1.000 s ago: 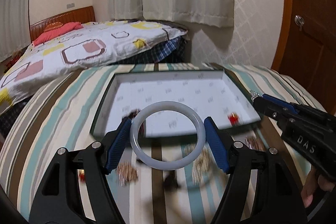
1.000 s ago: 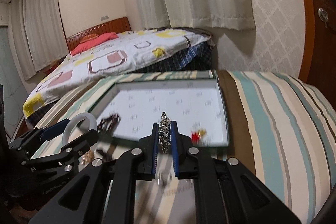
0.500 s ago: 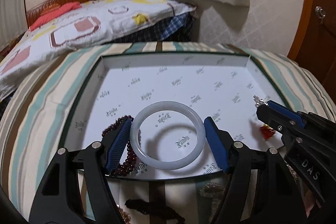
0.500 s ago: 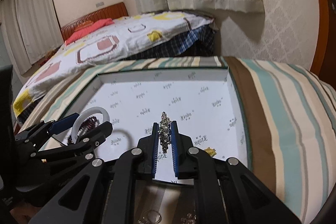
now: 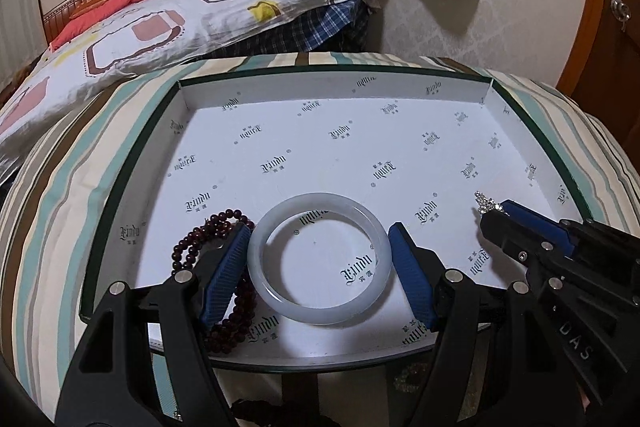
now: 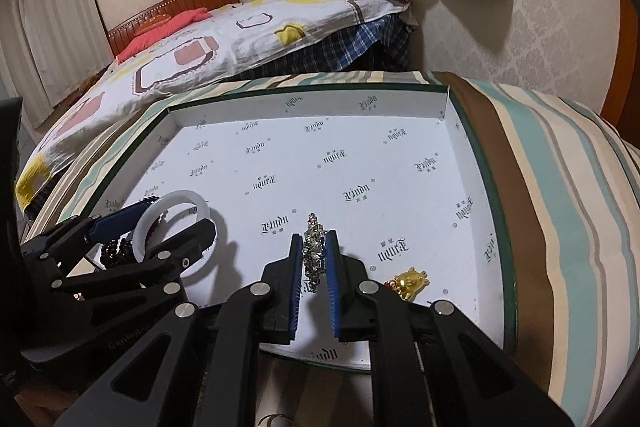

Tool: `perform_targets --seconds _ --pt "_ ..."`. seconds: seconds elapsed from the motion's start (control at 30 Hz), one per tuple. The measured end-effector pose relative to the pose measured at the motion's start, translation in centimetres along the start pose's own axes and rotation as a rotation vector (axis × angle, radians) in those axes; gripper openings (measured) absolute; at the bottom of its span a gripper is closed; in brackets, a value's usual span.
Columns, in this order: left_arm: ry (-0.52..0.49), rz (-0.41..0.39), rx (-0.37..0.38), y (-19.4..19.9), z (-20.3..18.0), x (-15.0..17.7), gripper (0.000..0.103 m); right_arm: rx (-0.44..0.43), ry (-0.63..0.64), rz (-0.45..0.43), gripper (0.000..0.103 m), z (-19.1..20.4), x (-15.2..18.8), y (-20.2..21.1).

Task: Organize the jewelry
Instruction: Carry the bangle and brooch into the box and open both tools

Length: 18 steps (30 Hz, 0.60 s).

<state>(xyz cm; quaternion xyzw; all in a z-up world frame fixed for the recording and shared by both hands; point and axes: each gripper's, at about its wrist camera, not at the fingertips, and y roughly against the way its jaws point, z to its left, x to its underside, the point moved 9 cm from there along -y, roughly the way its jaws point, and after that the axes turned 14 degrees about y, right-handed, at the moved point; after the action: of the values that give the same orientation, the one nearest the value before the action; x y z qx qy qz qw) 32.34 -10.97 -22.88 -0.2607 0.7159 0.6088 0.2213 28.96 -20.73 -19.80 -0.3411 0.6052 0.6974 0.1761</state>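
Note:
My left gripper point(image 5: 319, 259) is shut on a pale white jade bangle point(image 5: 280, 301), held flat just above the floor of a white printed box point(image 5: 360, 135). A dark red bead bracelet point(image 5: 192, 243) lies in the box under the left finger. My right gripper point(image 6: 313, 259) is shut on a silver rhinestone piece point(image 6: 314, 247) over the box's near middle; its tip also shows in the left wrist view point(image 5: 486, 203). A gold charm with red thread point(image 6: 410, 281) lies in the box by the right gripper. The bangle shows in the right wrist view point(image 6: 160, 219).
The box sits on a striped cloth surface point(image 6: 560, 187). More jewelry lies on the cloth in front of the box: a sparkly piece point(image 5: 412, 379) and dark beads point(image 5: 264, 407). A bed with a patterned quilt point(image 5: 140, 23) stands behind, a wooden door point(image 5: 616, 7) to the right.
Both grippers have moved forward from the cloth in front of the box to over its floor and lowered, still holding the bangle and the rhinestone piece.

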Motion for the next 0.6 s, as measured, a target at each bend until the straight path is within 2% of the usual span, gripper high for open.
perform_targets --seconds 0.33,0.6 --pt "-0.017 0.008 -0.006 -0.18 -0.24 0.05 0.069 -0.002 -0.011 0.012 0.013 -0.26 0.02 -0.26" --pt "-0.015 0.008 -0.004 -0.18 -0.28 0.03 0.069 0.004 -0.018 0.002 0.023 -0.46 -0.14 -0.26"
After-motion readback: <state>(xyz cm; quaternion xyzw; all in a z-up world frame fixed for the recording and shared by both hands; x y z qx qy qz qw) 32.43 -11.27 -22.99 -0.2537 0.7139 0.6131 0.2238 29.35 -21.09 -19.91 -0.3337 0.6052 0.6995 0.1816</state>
